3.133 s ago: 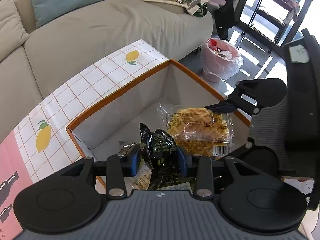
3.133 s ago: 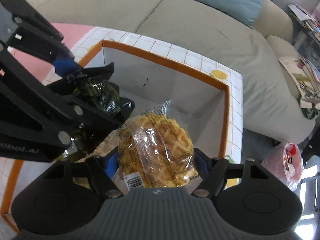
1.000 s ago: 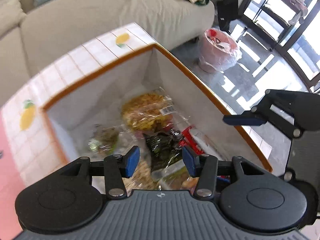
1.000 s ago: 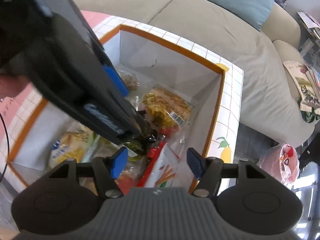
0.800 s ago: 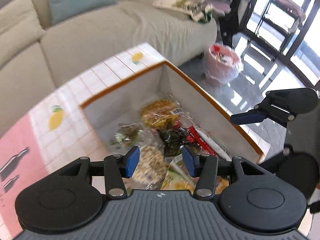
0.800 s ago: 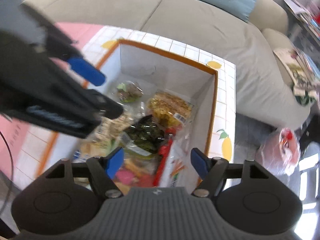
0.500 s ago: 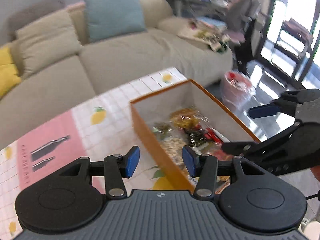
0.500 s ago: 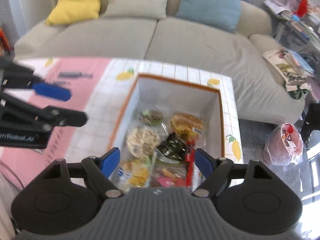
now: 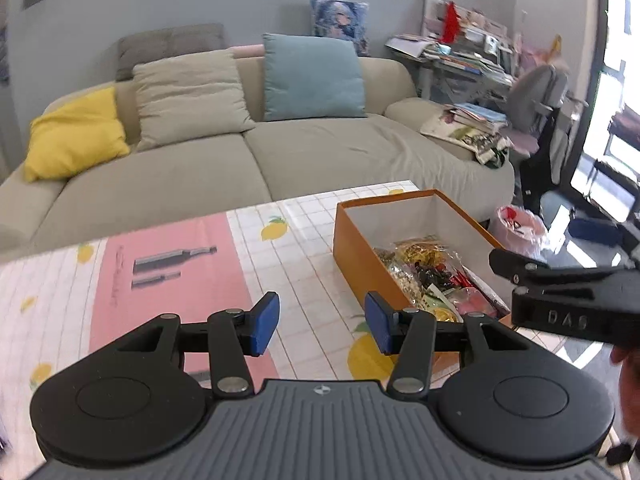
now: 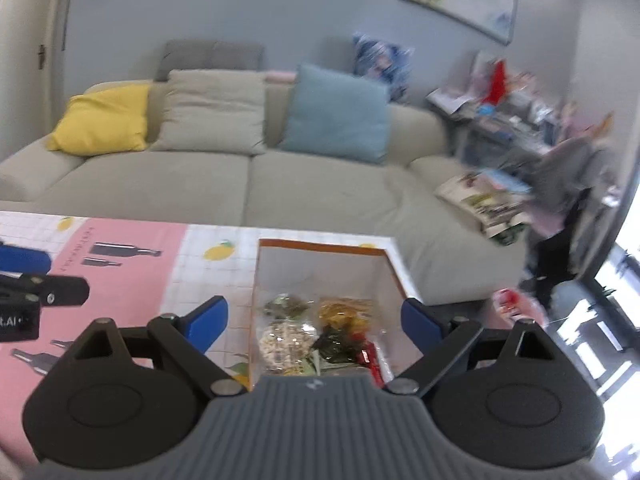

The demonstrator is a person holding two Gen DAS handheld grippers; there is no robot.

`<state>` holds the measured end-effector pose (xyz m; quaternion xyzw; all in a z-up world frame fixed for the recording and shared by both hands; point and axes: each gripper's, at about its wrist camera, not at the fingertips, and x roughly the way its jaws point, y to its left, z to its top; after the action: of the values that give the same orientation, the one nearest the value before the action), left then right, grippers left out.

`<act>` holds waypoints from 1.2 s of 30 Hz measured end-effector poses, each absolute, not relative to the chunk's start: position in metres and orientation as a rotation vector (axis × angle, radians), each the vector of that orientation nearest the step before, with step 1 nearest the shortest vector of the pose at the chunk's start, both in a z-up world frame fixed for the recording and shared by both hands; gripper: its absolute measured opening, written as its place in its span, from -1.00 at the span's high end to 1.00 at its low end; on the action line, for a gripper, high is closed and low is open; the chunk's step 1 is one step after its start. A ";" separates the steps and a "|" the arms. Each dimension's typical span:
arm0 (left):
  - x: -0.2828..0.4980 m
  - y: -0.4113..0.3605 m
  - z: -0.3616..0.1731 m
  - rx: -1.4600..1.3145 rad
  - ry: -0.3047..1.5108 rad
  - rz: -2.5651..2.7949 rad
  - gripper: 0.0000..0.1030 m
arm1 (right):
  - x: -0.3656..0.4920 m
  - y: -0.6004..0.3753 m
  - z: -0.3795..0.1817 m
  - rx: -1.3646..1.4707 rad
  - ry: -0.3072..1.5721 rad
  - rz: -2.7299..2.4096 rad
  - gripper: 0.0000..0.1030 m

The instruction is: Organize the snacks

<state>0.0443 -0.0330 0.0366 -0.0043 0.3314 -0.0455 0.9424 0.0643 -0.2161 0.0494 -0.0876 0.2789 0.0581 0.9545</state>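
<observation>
Both grippers have pulled back and up from the orange box (image 10: 256, 276). The left gripper (image 9: 318, 322) is spread and empty, the right gripper (image 10: 314, 322) has just been opening wider, nothing between its jaws. The waffle pack (image 10: 344, 308) and dark snack packet (image 10: 334, 344) now lie inside the box with the other snacks, and no snack shows on the tablecloth (image 9: 168, 280), so the sorting looks about finished.

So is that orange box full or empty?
Partly full. The orange box has no lid, and snack packets cover its near floor, while the far end shows bare white bottom.
</observation>
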 end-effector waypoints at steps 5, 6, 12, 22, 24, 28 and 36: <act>0.037 -0.035 0.020 0.020 0.682 -0.073 -0.13 | 0.039 -0.205 0.034 -0.136 0.548 0.077 -0.80; 0.035 -0.037 0.017 0.034 0.684 -0.071 -0.13 | 0.037 -0.205 0.030 -0.130 0.552 0.075 -0.81; 0.034 -0.044 0.004 0.057 0.674 -0.059 -0.13 | 0.038 -0.206 0.004 -0.099 0.632 0.061 -0.86; 0.050 -0.060 -0.020 0.075 0.758 -0.090 -0.13 | 0.056 -0.224 -0.027 -0.046 0.727 0.003 -0.87; 0.052 -0.059 -0.024 0.064 0.781 -0.096 -0.13 | 0.058 -0.226 -0.029 -0.040 0.734 0.004 -0.87; 0.053 -0.054 -0.028 0.046 0.802 -0.093 -0.13 | 0.062 -0.227 -0.037 -0.032 0.772 0.006 -0.87; 0.050 -0.040 -0.025 0.002 0.807 -0.077 -0.14 | 0.062 -0.220 -0.033 -0.049 0.769 0.019 -0.88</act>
<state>0.0504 -0.0403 -0.0251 0.0007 0.3923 -0.0377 0.9191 0.0618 -0.2201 -0.0335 -0.0238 0.3749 0.0093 0.9267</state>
